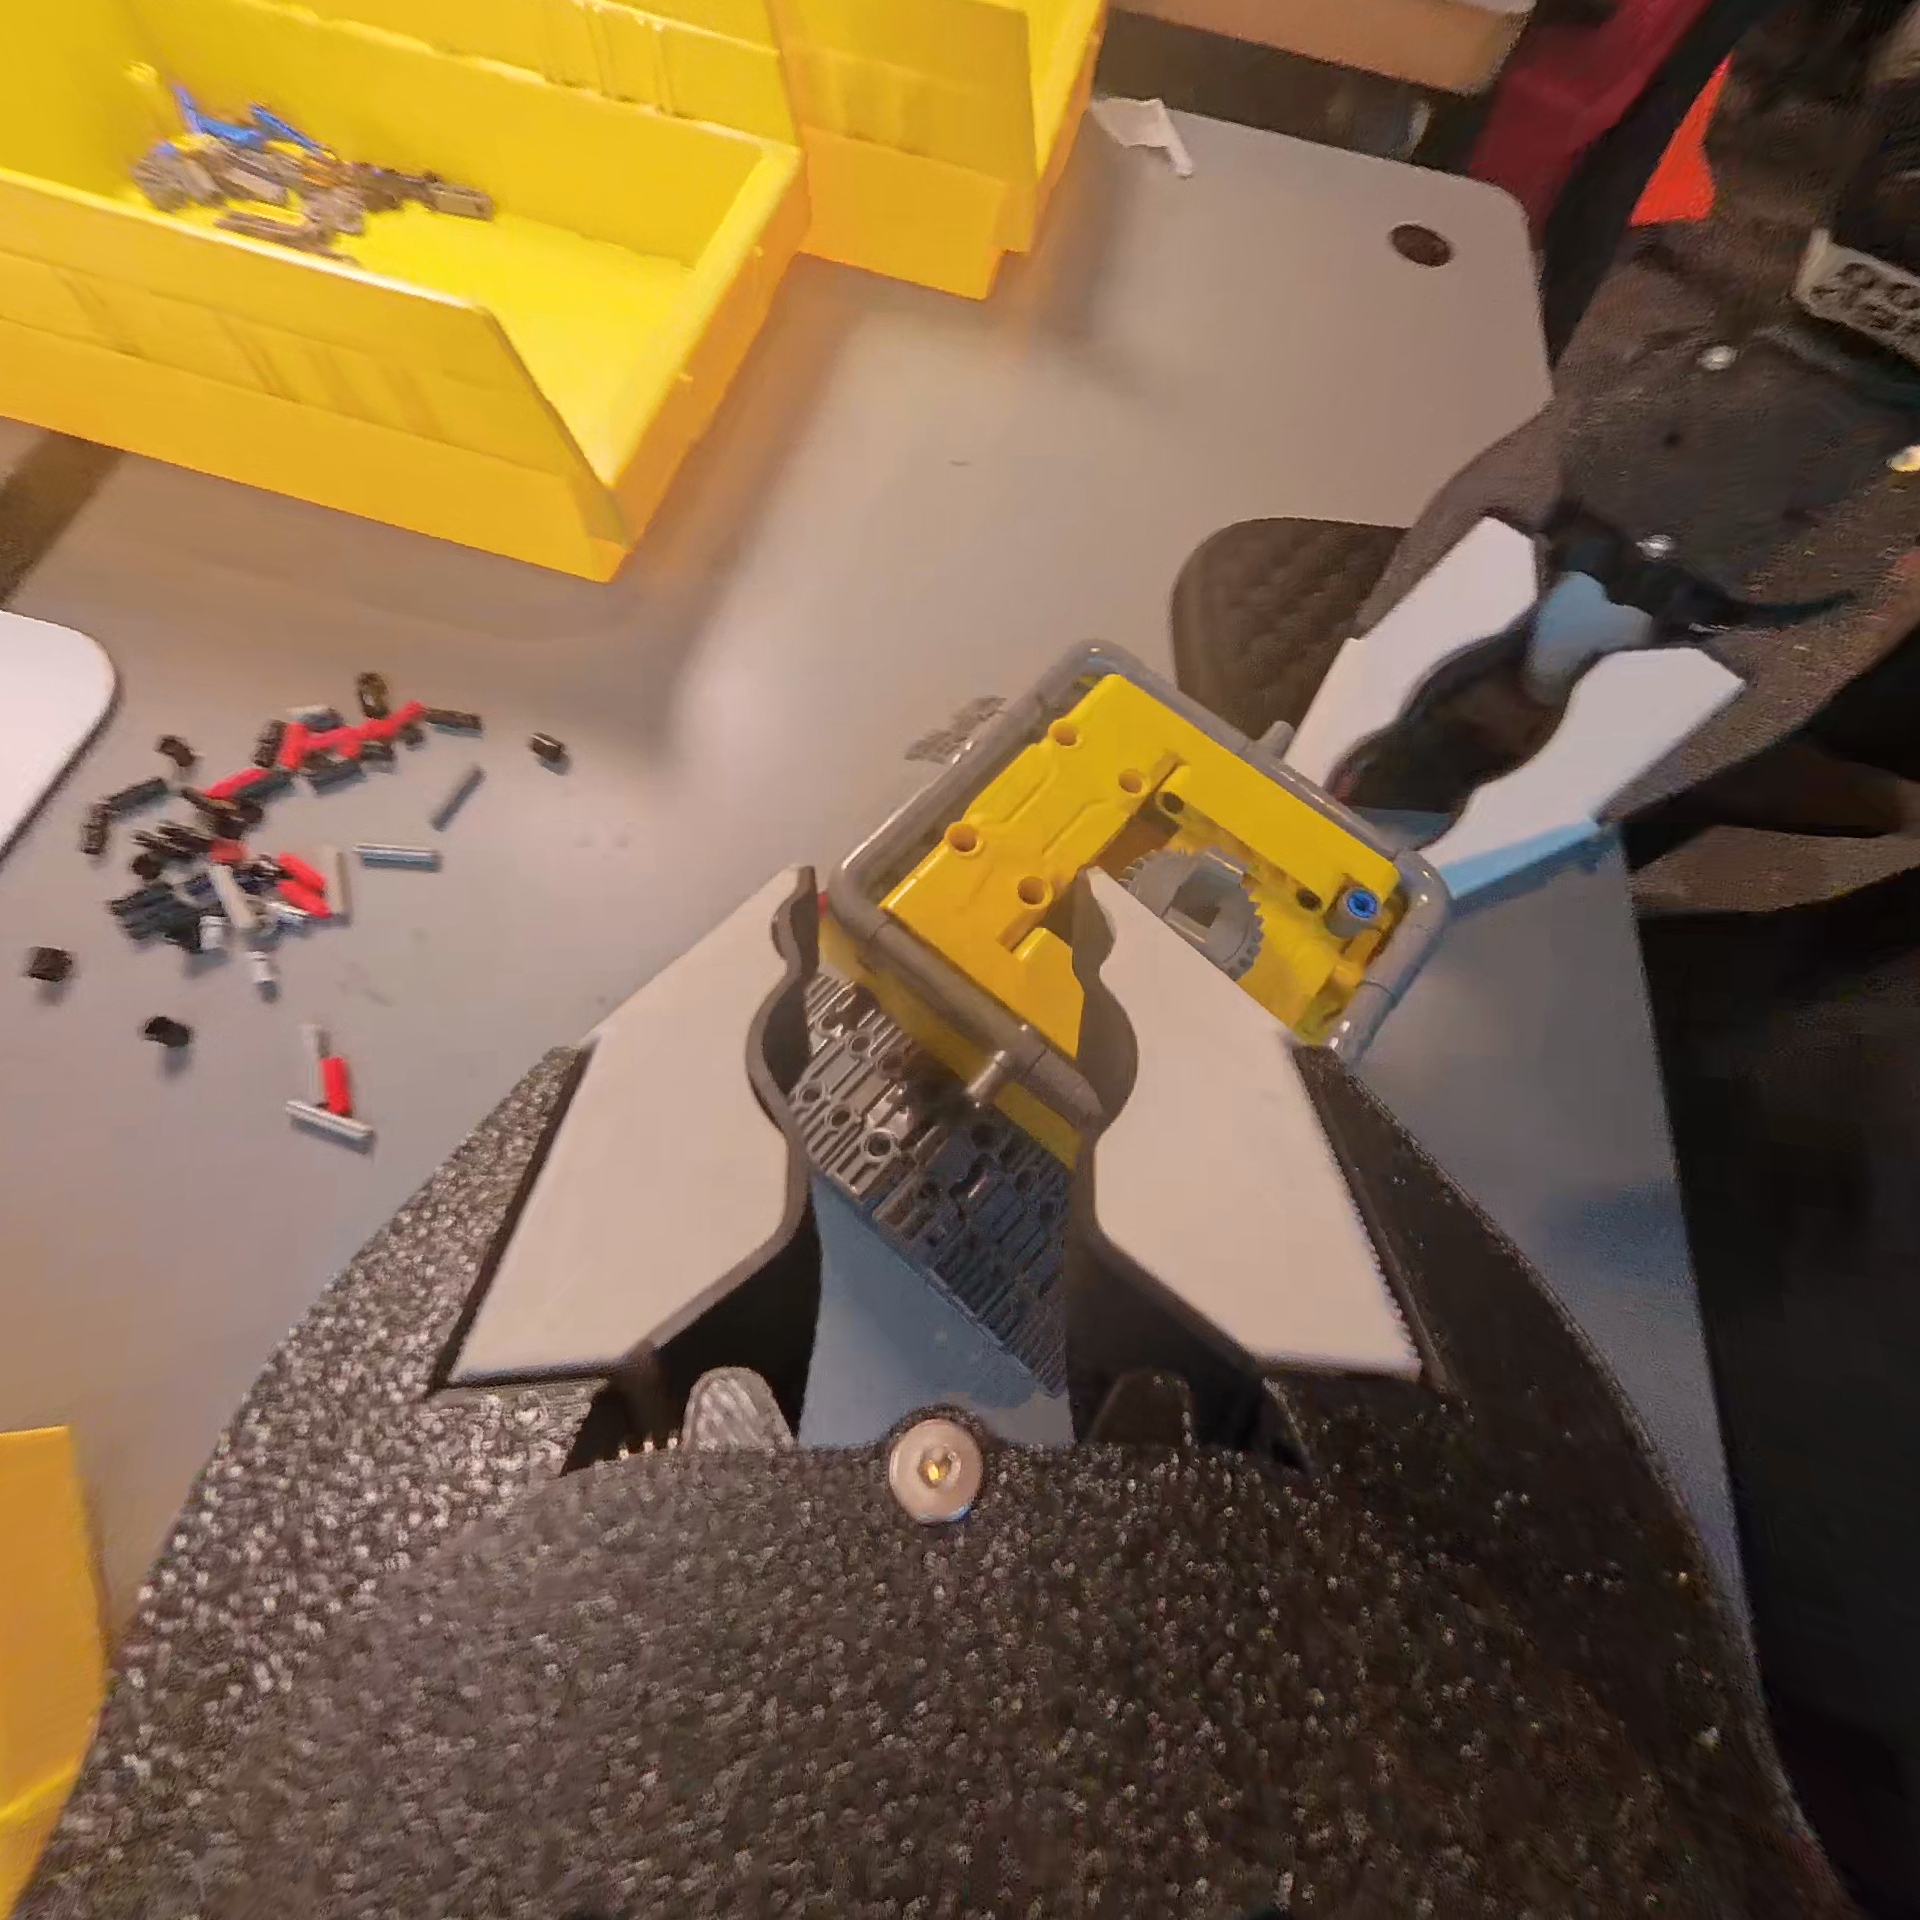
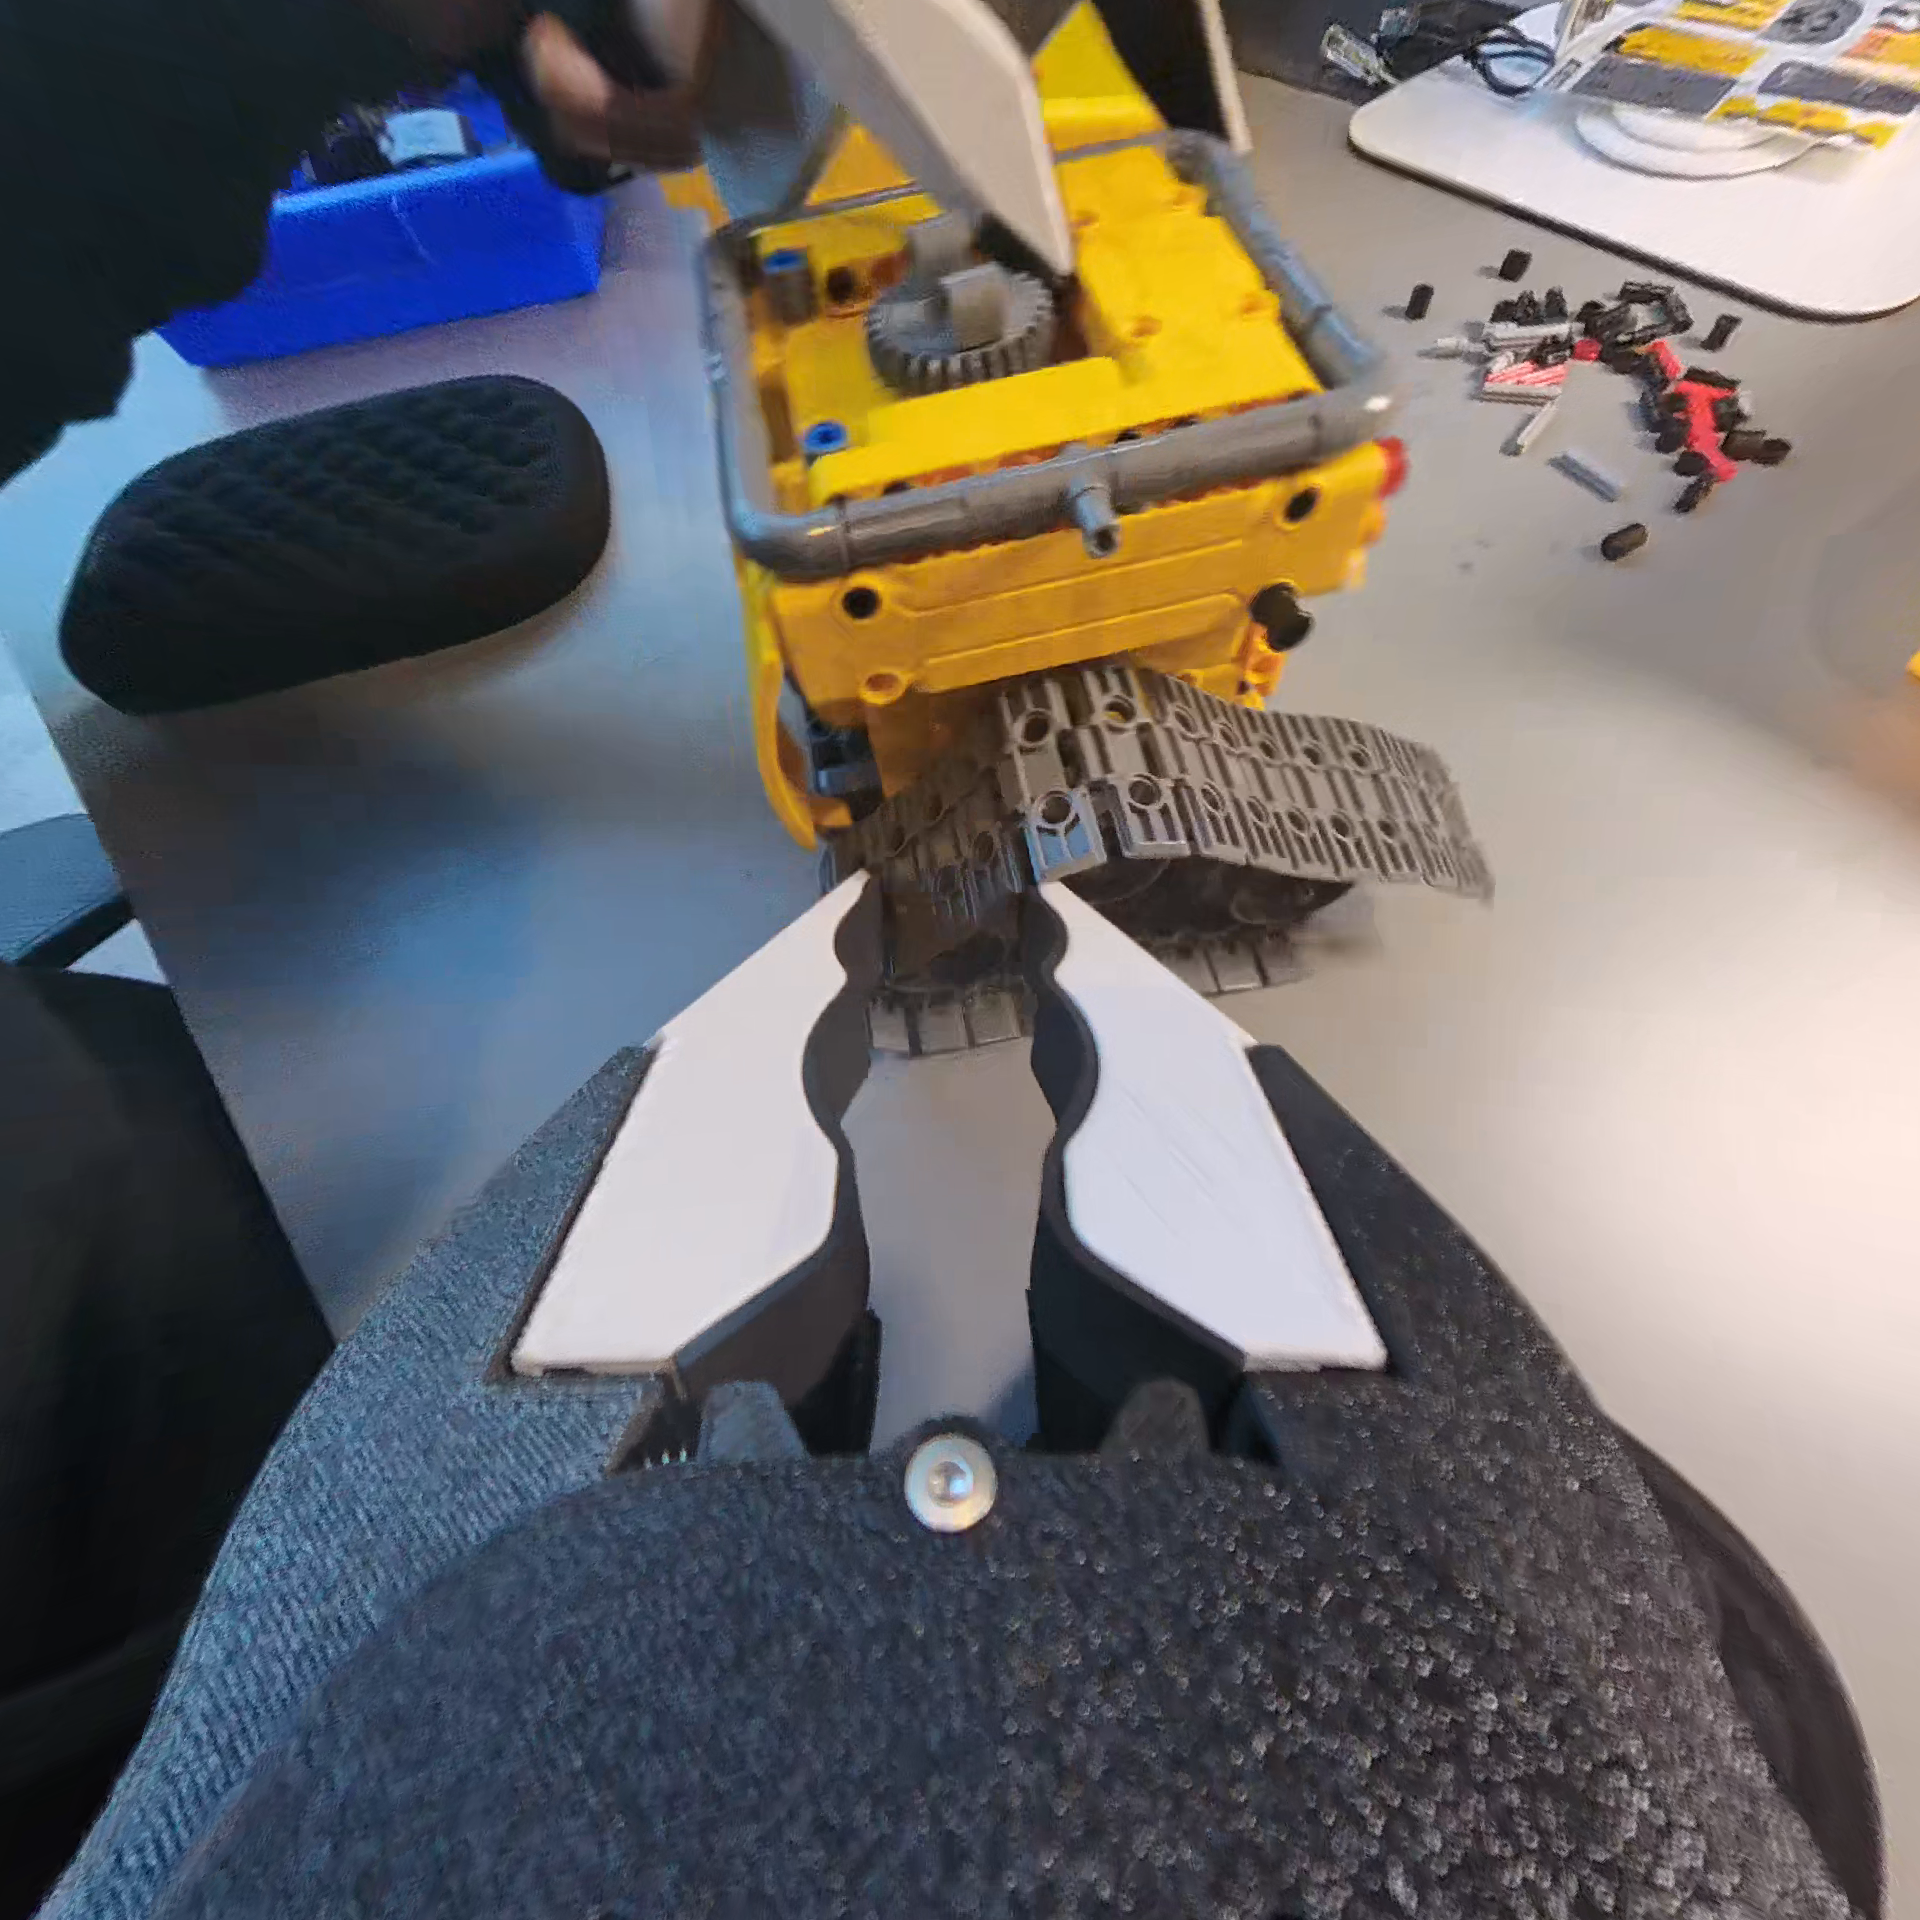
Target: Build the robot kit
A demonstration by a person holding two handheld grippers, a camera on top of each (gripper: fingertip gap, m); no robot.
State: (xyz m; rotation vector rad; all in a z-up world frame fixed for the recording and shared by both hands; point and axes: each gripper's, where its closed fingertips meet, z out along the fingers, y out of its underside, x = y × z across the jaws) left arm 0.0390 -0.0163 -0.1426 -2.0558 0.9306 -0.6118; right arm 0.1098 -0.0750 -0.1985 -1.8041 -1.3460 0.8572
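Observation:
A yellow brick-built vehicle body (image 1: 997, 831) with a grey rail round its top stands on the grey table. A grey gear (image 2: 956, 332) sits in its open top. My left gripper (image 1: 945, 894) is shut on the body's side wall, one finger outside and one inside the opening. A grey track (image 1: 935, 1164) lies under it between the fingers. In the right wrist view the body (image 2: 1039, 613) faces me, and my right gripper (image 2: 954, 888) is shut on the grey track (image 2: 1247, 790) below it. A loose length of that track hangs out to the right.
Yellow bins (image 1: 520, 395) stand at the back left, one holding small parts. Loose black, red and grey pieces (image 1: 239, 831) lie scattered on the table. A black padded armrest (image 2: 332, 540), a blue bin (image 2: 416, 249) and a white board with a printed sheet (image 2: 1662, 187) surround the model. Tip to tip, the grippers are about 11 cm apart.

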